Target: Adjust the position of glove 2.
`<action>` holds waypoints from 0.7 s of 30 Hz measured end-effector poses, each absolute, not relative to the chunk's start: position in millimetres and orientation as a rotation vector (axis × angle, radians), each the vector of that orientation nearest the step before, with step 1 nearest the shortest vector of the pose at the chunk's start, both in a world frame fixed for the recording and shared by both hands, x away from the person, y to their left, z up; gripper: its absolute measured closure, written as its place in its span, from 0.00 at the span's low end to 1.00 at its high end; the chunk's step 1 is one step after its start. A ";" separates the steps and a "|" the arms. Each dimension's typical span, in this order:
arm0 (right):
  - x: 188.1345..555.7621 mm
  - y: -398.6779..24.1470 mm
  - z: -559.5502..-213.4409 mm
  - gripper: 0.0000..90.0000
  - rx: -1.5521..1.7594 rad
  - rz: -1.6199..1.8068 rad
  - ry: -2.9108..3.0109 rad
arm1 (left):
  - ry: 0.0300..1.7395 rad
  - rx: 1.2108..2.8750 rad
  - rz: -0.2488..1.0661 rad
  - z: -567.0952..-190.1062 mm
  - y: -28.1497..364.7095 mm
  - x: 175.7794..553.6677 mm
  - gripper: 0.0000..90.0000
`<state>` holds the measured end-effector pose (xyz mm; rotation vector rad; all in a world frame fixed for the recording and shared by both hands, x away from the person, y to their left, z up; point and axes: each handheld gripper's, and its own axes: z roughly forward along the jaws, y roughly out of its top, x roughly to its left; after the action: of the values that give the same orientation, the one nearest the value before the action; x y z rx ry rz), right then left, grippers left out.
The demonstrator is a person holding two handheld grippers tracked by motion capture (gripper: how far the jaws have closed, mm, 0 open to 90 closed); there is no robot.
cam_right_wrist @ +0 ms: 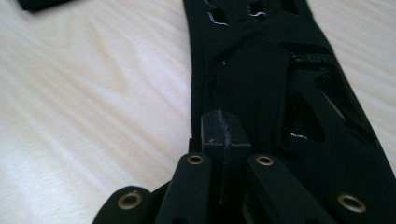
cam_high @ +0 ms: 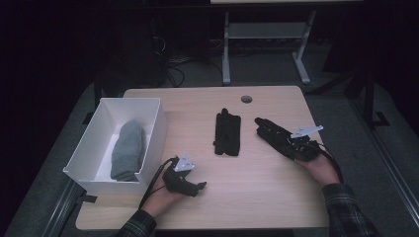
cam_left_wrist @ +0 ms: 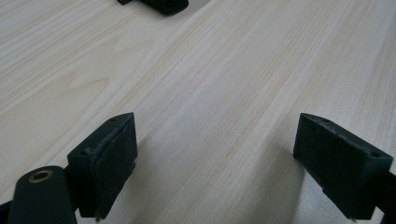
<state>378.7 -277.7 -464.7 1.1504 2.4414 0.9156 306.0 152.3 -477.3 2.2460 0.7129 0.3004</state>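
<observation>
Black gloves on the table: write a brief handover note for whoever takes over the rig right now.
Left hand-held gripper: open, holding nothing, low over bare table beside the white box.
Right hand-held gripper: shut, on the right black glove; whether it pinches the fabric is unclear.
Middle black glove: flat, untouched.
Done: grey item lies in the box.
Left: probably both gloves go into the box.

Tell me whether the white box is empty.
Not empty: a rolled grey cloth lies inside the white box at the wooden table's left.
</observation>
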 end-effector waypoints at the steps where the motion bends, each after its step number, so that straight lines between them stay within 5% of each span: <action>1: 377.2 -276.7 -464.5 1.00 1.143 0.918 2.451 | 0.714 2.246 0.300 -477.2 152.3 305.9 0.14; 21: 340.3 -230.0 -461.9 1.00 0.990 0.988 2.640 | 0.699 2.250 0.301 -477.5 152.8 307.0 0.14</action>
<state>340.3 -230.0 -461.9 0.9899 2.6397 0.9882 307.0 152.8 -477.5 2.2504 0.6987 0.3006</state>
